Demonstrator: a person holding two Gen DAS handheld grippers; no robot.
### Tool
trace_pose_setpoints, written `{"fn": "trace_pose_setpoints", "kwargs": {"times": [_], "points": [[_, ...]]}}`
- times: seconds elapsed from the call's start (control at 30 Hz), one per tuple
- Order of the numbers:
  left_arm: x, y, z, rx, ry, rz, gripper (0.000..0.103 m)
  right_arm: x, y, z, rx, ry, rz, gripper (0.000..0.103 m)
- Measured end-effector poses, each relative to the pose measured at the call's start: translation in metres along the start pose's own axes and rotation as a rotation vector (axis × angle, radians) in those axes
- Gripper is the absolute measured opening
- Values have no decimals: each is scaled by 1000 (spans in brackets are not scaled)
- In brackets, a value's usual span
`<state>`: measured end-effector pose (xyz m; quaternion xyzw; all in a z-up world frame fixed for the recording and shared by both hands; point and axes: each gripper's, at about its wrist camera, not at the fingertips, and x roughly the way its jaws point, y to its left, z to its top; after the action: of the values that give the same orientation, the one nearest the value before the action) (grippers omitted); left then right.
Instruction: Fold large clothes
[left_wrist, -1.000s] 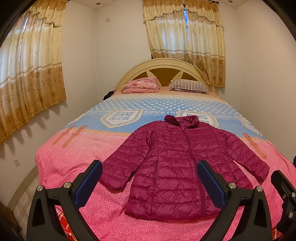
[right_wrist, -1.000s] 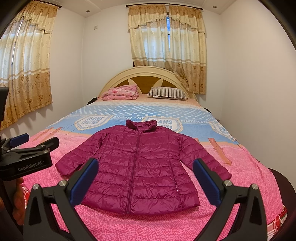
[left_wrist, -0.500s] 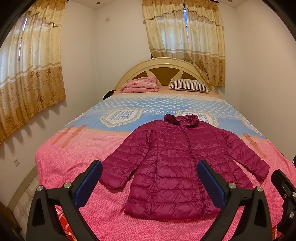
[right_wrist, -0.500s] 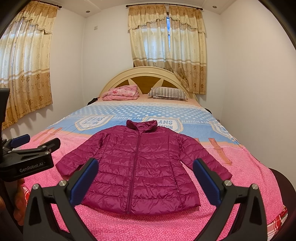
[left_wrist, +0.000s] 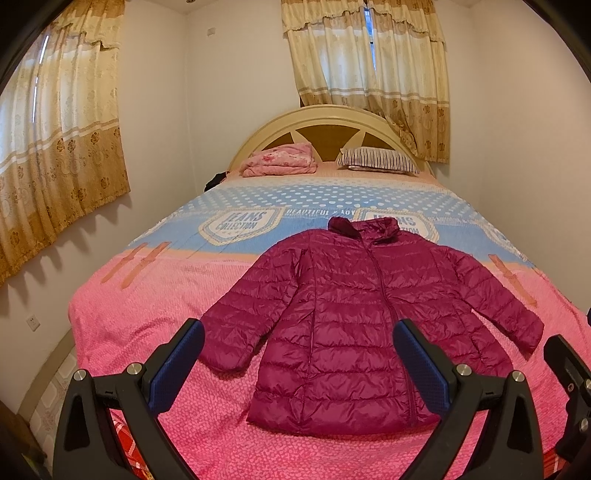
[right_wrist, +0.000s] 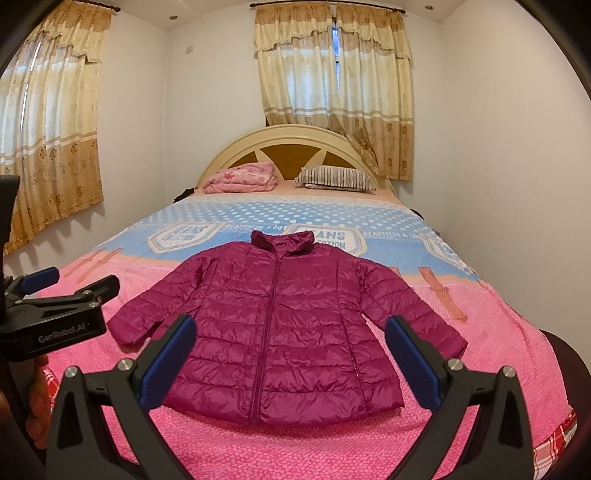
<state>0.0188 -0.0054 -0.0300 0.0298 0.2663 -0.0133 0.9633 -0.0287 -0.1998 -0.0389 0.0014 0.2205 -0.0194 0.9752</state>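
On the bed (left_wrist: 122, 314), one magenta jacket (left_wrist: 354, 325), two pillows (left_wrist: 376, 160).

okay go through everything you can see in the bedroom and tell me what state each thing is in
Jacket: flat on the bed, zipped, sleeves spread, unfolded.
Left gripper: open, empty.
Right gripper: open, empty.
Pink blanket: folded by the headboard.
Striped pillow: lying flat.
Curtains: drawn, slightly parted.

I see the jacket (left_wrist: 354, 325) lying flat on the bed (left_wrist: 155, 295), collar toward the headboard (left_wrist: 332, 122); behind it a folded blanket (left_wrist: 280, 164) sits left of a pillow (left_wrist: 376, 160); both grippers hover apart before the hem.
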Motion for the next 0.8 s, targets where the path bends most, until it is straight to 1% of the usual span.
{"fn": "trace_pose_setpoints", "kwargs": {"times": [0.17,0.23,0.4,0.57,0.7,0.8], "points": [[26,-1,-4,24,33,1,102,24,-12,-9,13,39,-18,103],[41,-2,-5,37,52,12,102,37,-20,-13,25,64,-34,103],[87,-11,-11,77,106,-8,102,67,-45,-24,59,114,-78,103],[135,-27,-11,126,147,-22,102,101,-88,-39,132,181,-146,103],[169,-42,-3,165,158,-23,102,128,-141,-52,237,242,-224,103],[196,-51,3,202,149,3,102,146,-181,-63,309,280,-286,103]]}}
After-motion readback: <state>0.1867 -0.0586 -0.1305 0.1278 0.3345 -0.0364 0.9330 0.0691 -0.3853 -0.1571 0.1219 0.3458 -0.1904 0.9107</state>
